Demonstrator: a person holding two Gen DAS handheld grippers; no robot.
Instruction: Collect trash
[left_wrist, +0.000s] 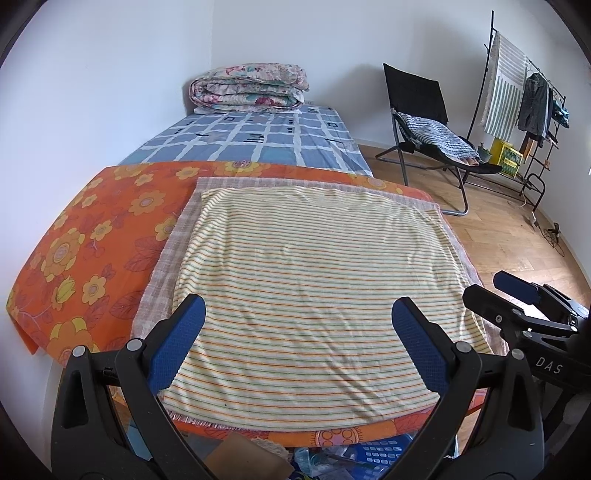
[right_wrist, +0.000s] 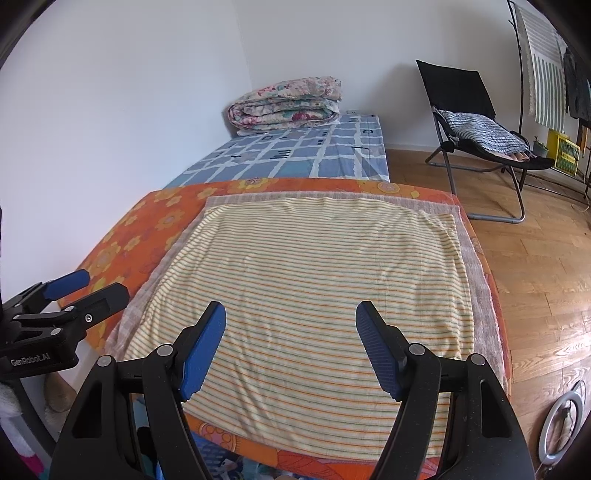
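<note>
My left gripper (left_wrist: 299, 308) hangs open over a yellow striped cloth (left_wrist: 306, 280) spread on an orange flowered cover (left_wrist: 92, 236). Nothing lies between its blue pads. My right gripper (right_wrist: 291, 314) is open too, above the same striped cloth (right_wrist: 314, 273), with nothing in its jaws. Each gripper shows at the edge of the other's view: the right gripper (left_wrist: 517, 291) at the right side, the left gripper (right_wrist: 74, 284) at the left. No loose trash shows on the cloth. Under the cover's front edge I see a blue plastic basket (left_wrist: 384, 448), a brown card piece (left_wrist: 251, 458) and clutter.
A bed with a blue checked sheet (left_wrist: 258, 140) and a folded floral quilt (left_wrist: 251, 88) runs along the left wall. A black folding chair (left_wrist: 424, 122) with a striped cloth, a clothes rack (left_wrist: 517, 92) and a yellow crate (left_wrist: 506, 155) stand on the wooden floor at right. A ring light (right_wrist: 561, 424) lies nearby.
</note>
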